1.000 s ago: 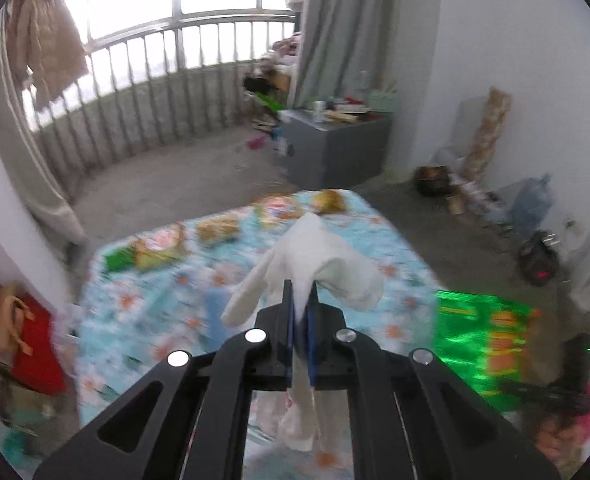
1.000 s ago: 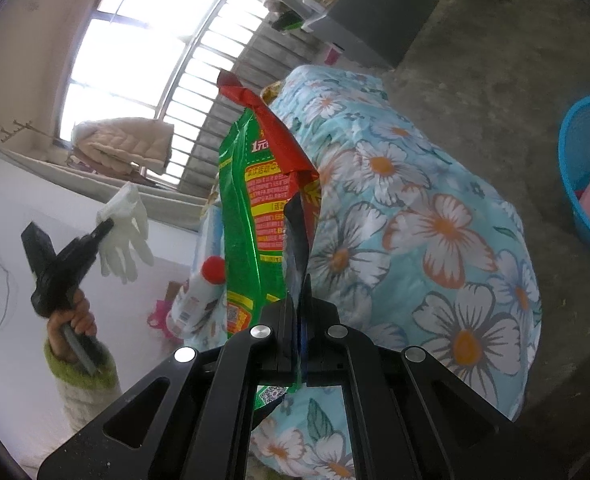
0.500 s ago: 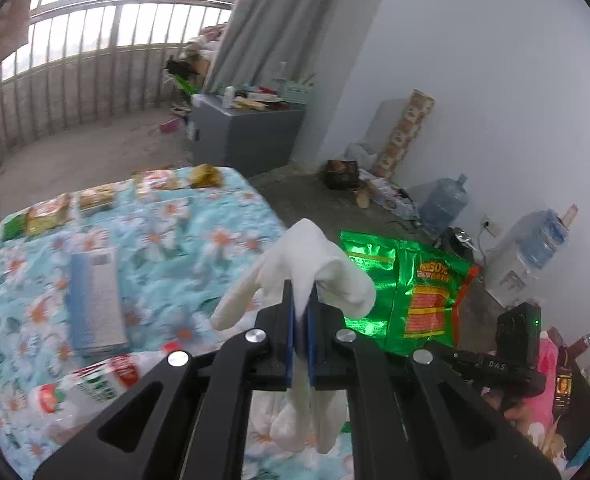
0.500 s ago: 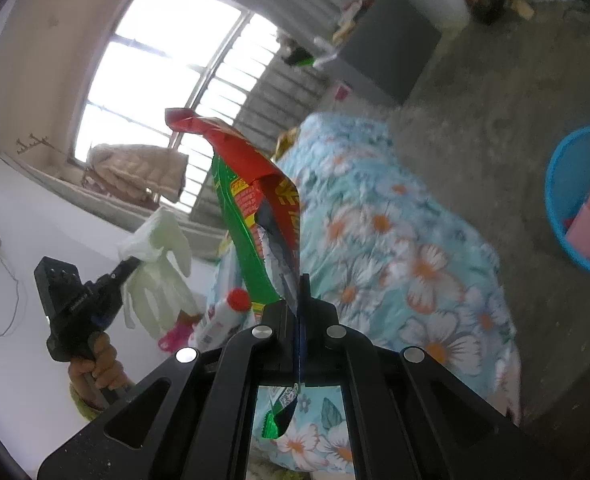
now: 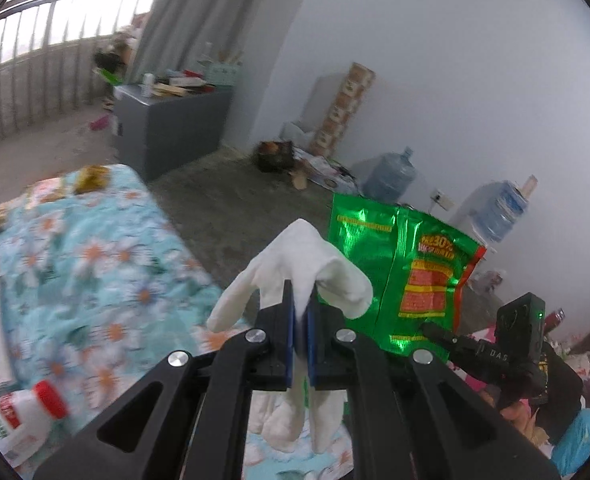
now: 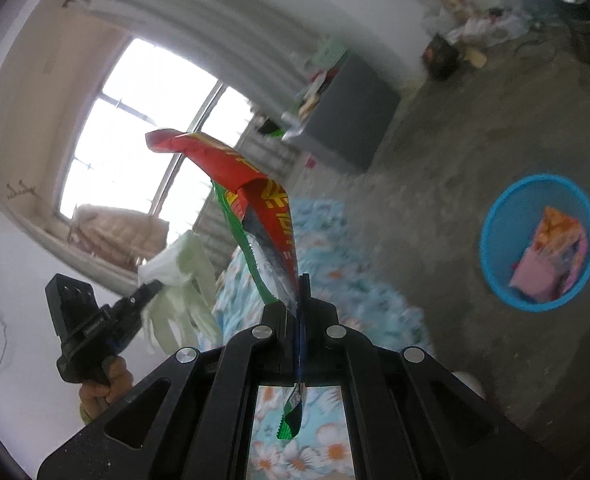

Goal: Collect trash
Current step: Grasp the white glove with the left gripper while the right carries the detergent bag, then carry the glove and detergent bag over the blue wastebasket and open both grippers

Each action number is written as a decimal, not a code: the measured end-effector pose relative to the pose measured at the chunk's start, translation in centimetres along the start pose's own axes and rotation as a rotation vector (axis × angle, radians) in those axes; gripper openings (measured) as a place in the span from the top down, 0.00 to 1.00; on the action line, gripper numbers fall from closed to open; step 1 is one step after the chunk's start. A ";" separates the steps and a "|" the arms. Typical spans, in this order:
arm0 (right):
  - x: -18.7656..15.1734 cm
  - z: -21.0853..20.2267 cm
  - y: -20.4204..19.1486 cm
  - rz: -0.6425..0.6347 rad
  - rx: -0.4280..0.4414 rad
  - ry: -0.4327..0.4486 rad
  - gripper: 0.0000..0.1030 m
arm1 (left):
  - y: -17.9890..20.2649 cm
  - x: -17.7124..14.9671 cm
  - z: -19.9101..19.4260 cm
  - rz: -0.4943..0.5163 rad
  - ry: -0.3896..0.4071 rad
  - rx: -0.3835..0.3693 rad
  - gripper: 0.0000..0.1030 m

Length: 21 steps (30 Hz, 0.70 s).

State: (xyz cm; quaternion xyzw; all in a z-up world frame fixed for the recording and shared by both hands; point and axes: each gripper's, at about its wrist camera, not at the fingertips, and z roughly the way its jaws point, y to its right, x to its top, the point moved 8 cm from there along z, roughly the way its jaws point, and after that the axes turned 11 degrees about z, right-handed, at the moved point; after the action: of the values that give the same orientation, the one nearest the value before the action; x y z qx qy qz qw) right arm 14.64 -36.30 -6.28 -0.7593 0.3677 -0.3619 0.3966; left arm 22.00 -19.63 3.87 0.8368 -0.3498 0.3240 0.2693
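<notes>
Both hands have swung away from the bed since a second ago: then the left view looked straight down the flowered cover, now the cover has slid off to the left and the far wall fills the picture. The left gripper (image 5: 301, 322) has its fingers clenched on a white glove (image 5: 295, 256), cuff puffing out above the pads, glove fingers dangling underneath. The right gripper (image 6: 297, 312) is pinched tight on a green and red snack bag (image 6: 263, 208), which stands up from the pads as a long strip, its red top curling over to the left and a short tail hanging below.

And there's the target: a blue basket (image 6: 495, 280) on the concrete floor, over to the right in the right view, already holding some pink and orange wrappers. It sits well apart from both loads, and it lies to the right of the bag-holding fingers, beyond the edge of the bed (image 6: 335, 292). The right hand looks the nearer one, with the glove hand further left. My read: the bag goes in first, and it needs carrying right across and over the rim before the fingers let go.
</notes>
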 end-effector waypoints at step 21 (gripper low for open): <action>5.3 -6.7 12.5 0.152 -0.389 0.309 1.00 | 10.4 -2.2 17.7 0.081 -0.240 -0.145 0.95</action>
State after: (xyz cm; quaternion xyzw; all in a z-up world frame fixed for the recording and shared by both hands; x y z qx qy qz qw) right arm 8.05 -48.21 -12.94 -0.7273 0.5425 -0.3653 0.2081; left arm 19.14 -37.11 -6.79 0.8331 -0.4352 0.2062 0.2721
